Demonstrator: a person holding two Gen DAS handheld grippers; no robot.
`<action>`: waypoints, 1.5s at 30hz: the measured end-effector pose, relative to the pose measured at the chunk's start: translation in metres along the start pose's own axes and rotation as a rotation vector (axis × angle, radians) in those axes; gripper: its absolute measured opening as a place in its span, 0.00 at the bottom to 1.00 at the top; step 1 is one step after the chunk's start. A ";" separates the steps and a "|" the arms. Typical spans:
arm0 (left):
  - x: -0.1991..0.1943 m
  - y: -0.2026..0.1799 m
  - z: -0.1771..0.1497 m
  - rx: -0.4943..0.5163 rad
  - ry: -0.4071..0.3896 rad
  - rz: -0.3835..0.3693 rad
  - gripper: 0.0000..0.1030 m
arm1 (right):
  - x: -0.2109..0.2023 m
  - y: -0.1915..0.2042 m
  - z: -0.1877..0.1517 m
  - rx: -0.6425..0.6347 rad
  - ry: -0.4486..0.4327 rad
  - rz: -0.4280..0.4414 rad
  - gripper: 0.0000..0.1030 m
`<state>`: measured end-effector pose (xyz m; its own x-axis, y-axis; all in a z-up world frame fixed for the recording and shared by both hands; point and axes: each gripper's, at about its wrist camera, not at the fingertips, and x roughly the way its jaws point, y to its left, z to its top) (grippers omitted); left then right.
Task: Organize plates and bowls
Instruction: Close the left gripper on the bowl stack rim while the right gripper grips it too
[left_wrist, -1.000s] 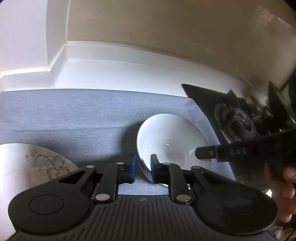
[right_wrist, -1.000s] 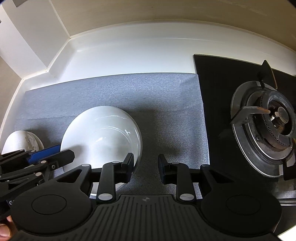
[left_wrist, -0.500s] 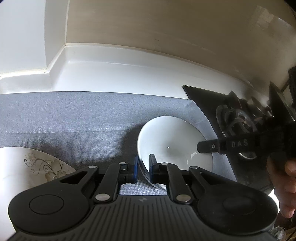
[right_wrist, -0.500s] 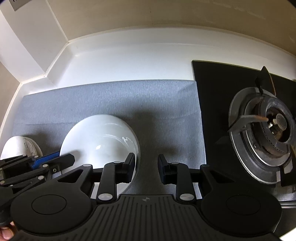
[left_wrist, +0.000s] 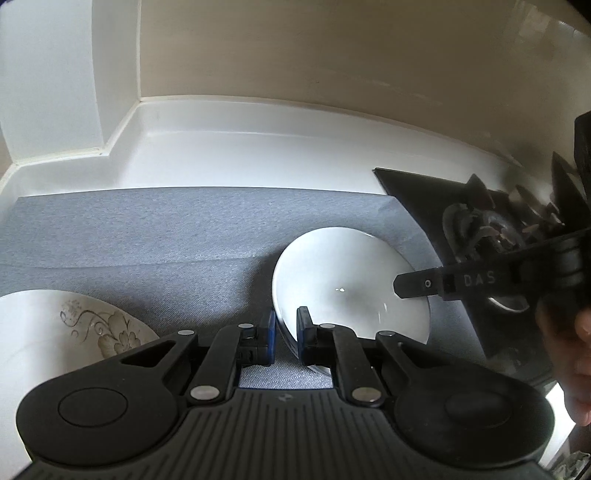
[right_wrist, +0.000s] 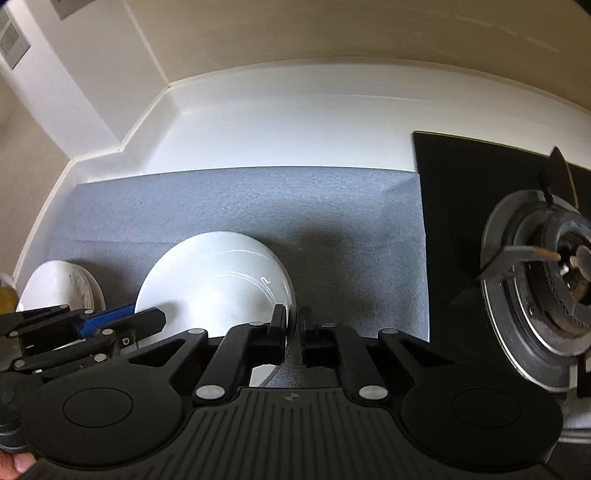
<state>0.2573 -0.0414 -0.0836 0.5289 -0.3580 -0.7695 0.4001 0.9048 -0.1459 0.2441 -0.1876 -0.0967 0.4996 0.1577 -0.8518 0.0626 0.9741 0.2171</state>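
Note:
A white bowl (left_wrist: 351, 284) sits on the grey mat (left_wrist: 166, 236); it also shows in the right wrist view (right_wrist: 214, 280). My left gripper (left_wrist: 286, 328) is shut on the bowl's left rim. My right gripper (right_wrist: 293, 328) is shut on the bowl's right rim; one of its fingers (left_wrist: 417, 286) reaches over the bowl in the left wrist view. A white plate with a floral print (left_wrist: 62, 336) lies at the left, also seen in the right wrist view (right_wrist: 66, 288).
A black gas hob with a burner (right_wrist: 546, 280) lies to the right of the mat. White counter (right_wrist: 295, 133) and walls run behind. The person's hand (left_wrist: 569, 354) is at the right edge.
Both grippers have closed their jaws onto the bowl's rim. The right gripper shifted left toward the bowl. The bowl sits a little farther away on the mat.

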 end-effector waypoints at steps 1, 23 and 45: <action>0.000 -0.002 -0.001 0.002 -0.005 0.008 0.11 | 0.001 -0.001 0.000 -0.006 0.001 0.009 0.08; -0.128 -0.068 -0.004 -0.008 -0.102 0.050 0.10 | -0.123 -0.006 -0.016 -0.016 -0.100 0.109 0.05; -0.110 -0.079 -0.070 -0.041 0.052 0.045 0.10 | -0.114 -0.008 -0.092 -0.006 0.052 0.054 0.05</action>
<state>0.1155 -0.0572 -0.0311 0.5054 -0.3054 -0.8070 0.3452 0.9287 -0.1353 0.1075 -0.1985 -0.0453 0.4563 0.2183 -0.8626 0.0314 0.9649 0.2608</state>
